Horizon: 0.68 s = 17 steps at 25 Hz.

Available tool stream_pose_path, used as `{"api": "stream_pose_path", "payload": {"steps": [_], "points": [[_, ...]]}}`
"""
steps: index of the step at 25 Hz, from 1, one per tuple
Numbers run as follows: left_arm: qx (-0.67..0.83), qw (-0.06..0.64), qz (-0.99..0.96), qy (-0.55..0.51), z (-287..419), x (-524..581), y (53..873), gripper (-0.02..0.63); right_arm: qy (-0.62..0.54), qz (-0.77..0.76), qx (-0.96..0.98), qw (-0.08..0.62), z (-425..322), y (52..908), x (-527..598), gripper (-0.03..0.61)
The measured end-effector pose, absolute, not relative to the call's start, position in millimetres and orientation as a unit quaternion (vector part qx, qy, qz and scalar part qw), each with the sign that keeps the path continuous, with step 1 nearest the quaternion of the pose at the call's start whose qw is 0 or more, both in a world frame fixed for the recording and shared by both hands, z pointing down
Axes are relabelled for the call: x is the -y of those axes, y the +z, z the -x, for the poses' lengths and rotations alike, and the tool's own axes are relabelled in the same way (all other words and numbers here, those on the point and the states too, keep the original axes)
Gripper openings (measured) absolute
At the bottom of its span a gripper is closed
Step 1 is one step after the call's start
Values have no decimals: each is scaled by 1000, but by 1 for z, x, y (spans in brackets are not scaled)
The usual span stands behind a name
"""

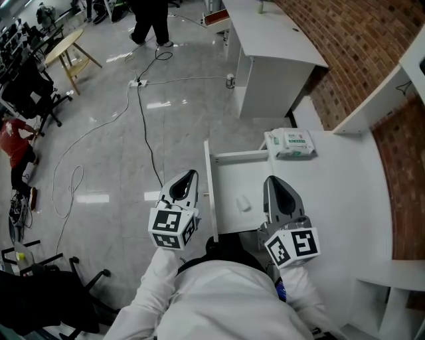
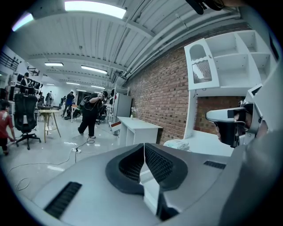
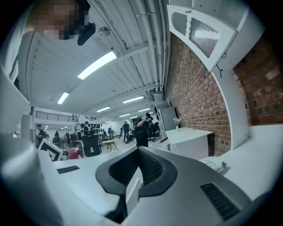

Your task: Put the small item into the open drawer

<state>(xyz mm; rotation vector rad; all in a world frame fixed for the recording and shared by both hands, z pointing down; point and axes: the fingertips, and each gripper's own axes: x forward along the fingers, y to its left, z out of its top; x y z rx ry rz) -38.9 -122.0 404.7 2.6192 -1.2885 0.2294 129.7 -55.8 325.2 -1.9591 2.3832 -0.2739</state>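
Note:
An open white drawer (image 1: 229, 179) sticks out to the left from the white desk (image 1: 345, 192). A small white oblong item (image 1: 244, 202) lies on the drawer's floor. My left gripper (image 1: 191, 175) hangs over the floor just left of the drawer's front panel, shut and empty. My right gripper (image 1: 271, 180) is at the drawer's right side by the desk edge, also shut with nothing in it. The left gripper view shows the left gripper (image 2: 143, 148) with its jaws meeting, and the right gripper view shows the right gripper (image 3: 139, 152) likewise. Both look level into the room, so neither shows the item.
A pack of tissues (image 1: 290, 143) lies on the desk beyond the drawer. Another white desk (image 1: 272, 40) stands along the brick wall. Cables (image 1: 143, 113) run over the floor, where a person (image 1: 151, 20) walks far off. Chairs stand at the left.

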Motion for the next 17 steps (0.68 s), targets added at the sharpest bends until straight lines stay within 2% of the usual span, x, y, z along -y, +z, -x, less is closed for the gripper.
{"api": "stream_pose_path", "payload": {"steps": [17], "points": [[431,100,-894,75,37,123,402,25,-92,645,-759,6,-135,345,59,26]]}}
